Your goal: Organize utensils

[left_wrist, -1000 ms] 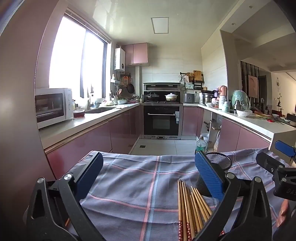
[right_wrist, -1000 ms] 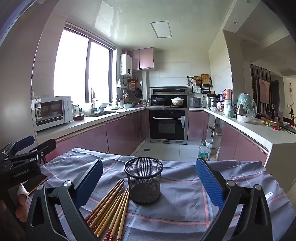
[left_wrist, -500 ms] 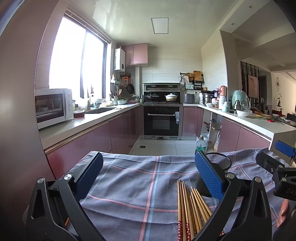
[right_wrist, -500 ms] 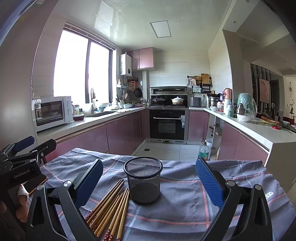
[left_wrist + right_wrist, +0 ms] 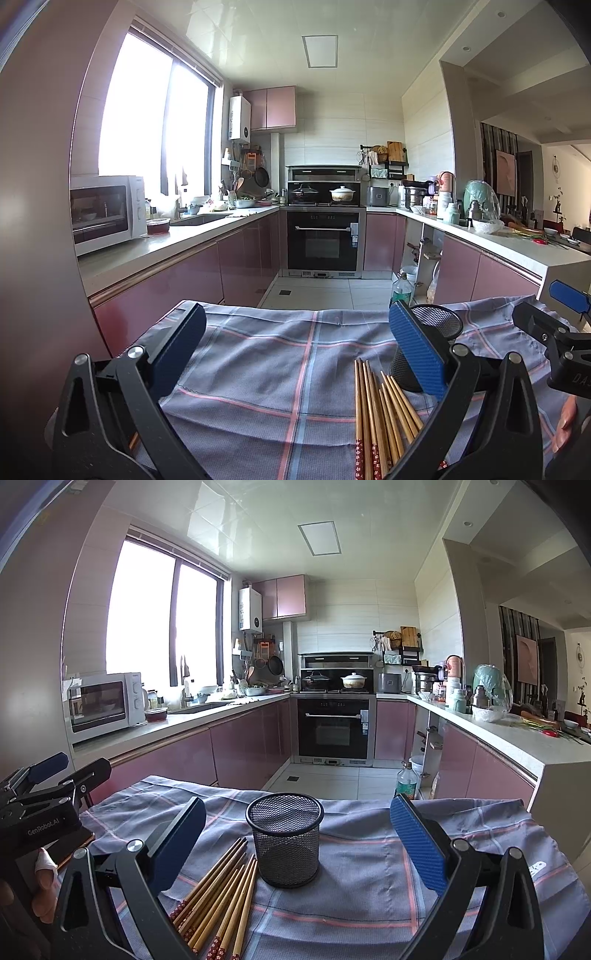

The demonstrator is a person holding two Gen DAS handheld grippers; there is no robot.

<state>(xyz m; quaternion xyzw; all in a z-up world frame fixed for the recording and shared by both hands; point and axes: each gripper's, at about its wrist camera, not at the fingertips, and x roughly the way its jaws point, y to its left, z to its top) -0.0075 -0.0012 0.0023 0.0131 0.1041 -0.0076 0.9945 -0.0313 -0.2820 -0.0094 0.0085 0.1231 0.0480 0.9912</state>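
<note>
A black mesh cup [image 5: 284, 840] stands upright on a blue plaid cloth [image 5: 362, 897]. A bunch of several wooden chopsticks [image 5: 218, 893] lies flat to its left, touching its base. In the left wrist view the chopsticks [image 5: 376, 413] lie right of centre and the cup [image 5: 436, 325] is partly hidden behind my right finger. My left gripper [image 5: 295, 350] is open and empty above the cloth [image 5: 266, 373]. My right gripper [image 5: 295, 840] is open and empty, its jaws wide on either side of the cup. Each gripper shows at the other view's edge.
The cloth-covered table ends at a far edge [image 5: 332, 800] with tiled floor beyond. Pink kitchen cabinets and counters run along both sides, with a microwave [image 5: 105, 703] on the left and an oven [image 5: 334, 729] at the back. A green bottle [image 5: 406, 779] stands on the floor.
</note>
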